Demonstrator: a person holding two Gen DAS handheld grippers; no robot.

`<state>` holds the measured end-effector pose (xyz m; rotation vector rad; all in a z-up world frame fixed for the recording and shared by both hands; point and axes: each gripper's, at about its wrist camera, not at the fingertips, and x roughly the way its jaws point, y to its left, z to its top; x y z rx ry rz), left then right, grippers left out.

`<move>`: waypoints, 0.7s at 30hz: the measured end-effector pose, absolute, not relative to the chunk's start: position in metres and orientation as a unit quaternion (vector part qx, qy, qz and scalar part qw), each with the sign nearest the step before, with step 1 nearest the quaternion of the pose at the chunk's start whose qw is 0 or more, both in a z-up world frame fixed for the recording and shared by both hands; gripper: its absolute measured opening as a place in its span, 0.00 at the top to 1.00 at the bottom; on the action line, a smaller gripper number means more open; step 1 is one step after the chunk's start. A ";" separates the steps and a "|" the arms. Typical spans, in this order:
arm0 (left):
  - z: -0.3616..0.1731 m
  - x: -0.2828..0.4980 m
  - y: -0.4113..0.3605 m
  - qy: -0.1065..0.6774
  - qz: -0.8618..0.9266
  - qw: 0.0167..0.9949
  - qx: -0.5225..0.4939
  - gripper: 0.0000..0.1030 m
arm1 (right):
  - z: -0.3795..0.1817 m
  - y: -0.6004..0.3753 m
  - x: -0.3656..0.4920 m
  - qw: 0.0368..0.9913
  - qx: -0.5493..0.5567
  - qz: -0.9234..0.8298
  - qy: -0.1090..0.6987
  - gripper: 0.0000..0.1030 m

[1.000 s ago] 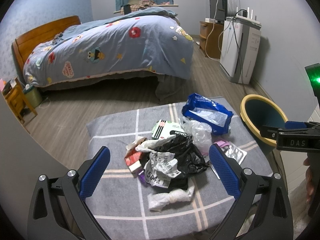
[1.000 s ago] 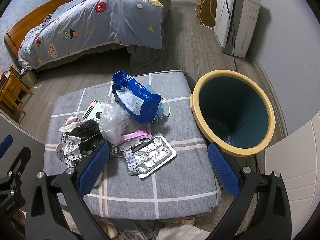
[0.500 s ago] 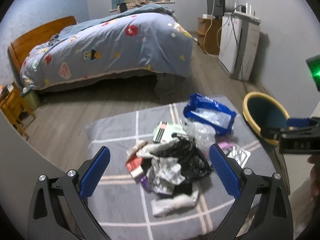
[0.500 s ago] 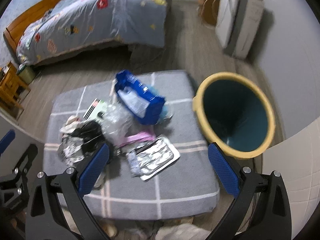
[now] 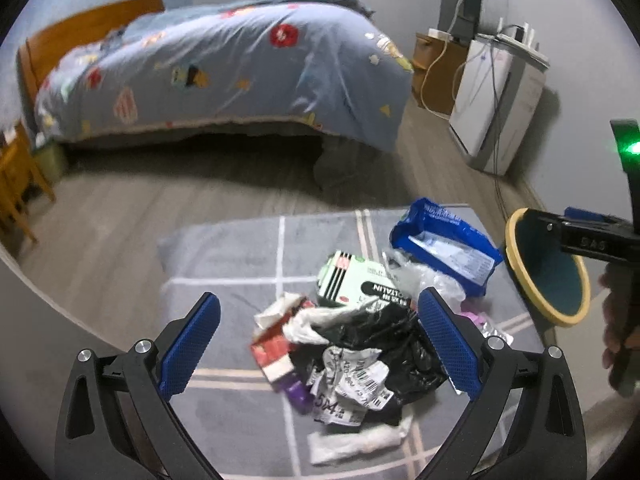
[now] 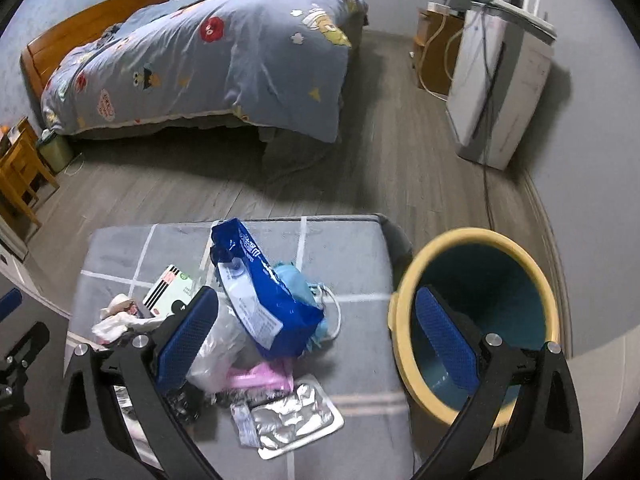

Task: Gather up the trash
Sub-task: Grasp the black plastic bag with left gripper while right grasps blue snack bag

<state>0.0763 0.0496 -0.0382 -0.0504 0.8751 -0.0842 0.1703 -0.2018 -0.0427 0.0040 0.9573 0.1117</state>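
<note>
Both grippers out front, jaws spread wide, nothing held.

The left black two-finger gripper with blue textured pads (image 5: 319, 346) is level, both fingers apart with a wide empty gap. The right black gripper with blue pads (image 6: 317, 342) matches it, fingers splayed and empty. In the left view the right gripper shows side-on at the frame edge, a hand (image 5: 618, 320) wrapped round its handle.
</note>
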 end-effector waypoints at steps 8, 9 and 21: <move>-0.075 0.079 0.045 0.439 -0.035 0.898 -0.007 0.06 | -0.075 -0.183 0.198 0.865 -0.033 0.086 0.493 0.06; -0.081 0.079 0.040 0.444 -0.043 0.895 0.003 0.07 | -0.081 -0.180 0.201 0.859 -0.038 0.095 0.502 0.06; -0.124 0.080 0.016 0.505 -0.094 0.856 0.055 0.49 | -0.120 -0.176 0.205 0.819 -0.048 0.123 0.559 0.52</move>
